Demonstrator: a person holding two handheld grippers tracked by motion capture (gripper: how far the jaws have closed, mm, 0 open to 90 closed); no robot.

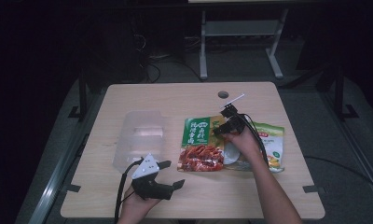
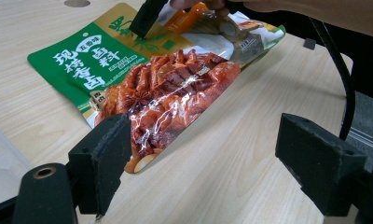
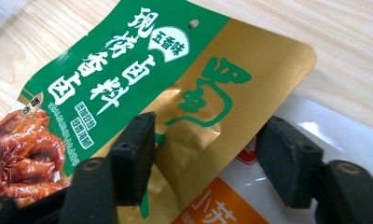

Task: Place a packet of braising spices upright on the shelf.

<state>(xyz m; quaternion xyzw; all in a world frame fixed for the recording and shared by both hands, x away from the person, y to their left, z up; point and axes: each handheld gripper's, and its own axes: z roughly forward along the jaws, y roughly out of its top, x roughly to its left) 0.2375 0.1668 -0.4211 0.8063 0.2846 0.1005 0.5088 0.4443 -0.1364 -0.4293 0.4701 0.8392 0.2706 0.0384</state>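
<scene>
Right gripper, jaws apart, straddles the gold corner of the green seasoning pouch, not yet gripping; left gripper rests released on the surface.

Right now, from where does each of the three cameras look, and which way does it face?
High view: above the person's side, looking forward and down on the table; both forearms, the left gripper and right gripper show.
Left gripper view: rides the left gripper, looking across the table between its open jaws at the green packet.
Right gripper view: rides the right gripper, looking down at the green packet's gold corner between its jaws, above a white packet.
All three share the green packet.
</scene>
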